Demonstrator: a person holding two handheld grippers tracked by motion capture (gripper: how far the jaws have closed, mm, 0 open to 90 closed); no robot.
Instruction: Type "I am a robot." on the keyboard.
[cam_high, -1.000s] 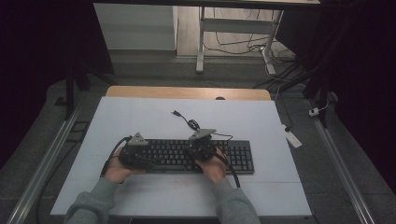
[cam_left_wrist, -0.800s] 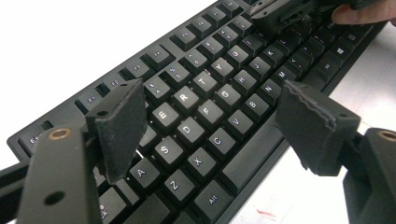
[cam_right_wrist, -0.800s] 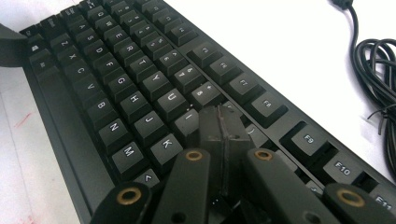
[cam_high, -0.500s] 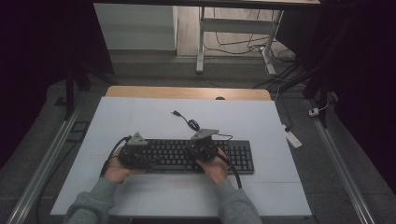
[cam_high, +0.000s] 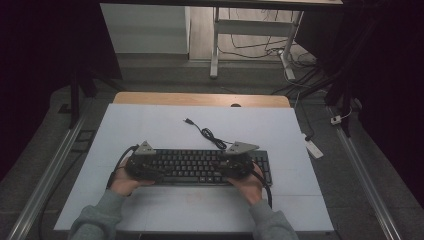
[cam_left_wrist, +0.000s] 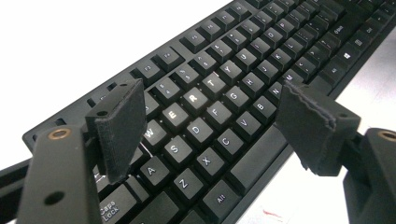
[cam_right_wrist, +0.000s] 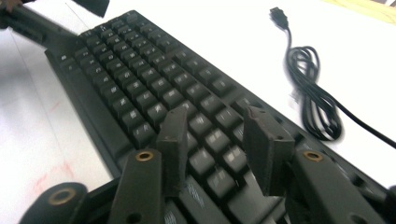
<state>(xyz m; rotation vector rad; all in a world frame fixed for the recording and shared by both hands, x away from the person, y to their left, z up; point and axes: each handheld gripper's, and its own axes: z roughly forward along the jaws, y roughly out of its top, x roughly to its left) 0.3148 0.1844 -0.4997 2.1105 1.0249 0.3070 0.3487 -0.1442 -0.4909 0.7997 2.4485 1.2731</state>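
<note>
Near the front edge of the white surface (cam_high: 150, 125) lies the black keyboard (cam_high: 195, 167), lengthwise across it, its coiled cable (cam_high: 210, 135) trailing off behind. Left tongs (cam_left_wrist: 210, 126) hover apart over the letter keys at the left end, touching nothing. Right tongs (cam_right_wrist: 212, 149) sit over the right half; their jaws have just been opening, with only keys beneath them. Judging by this, keys are being pressed one at a time: best to close the jaws first, come straight down on a single key, and keep clear of its neighbours.
</note>
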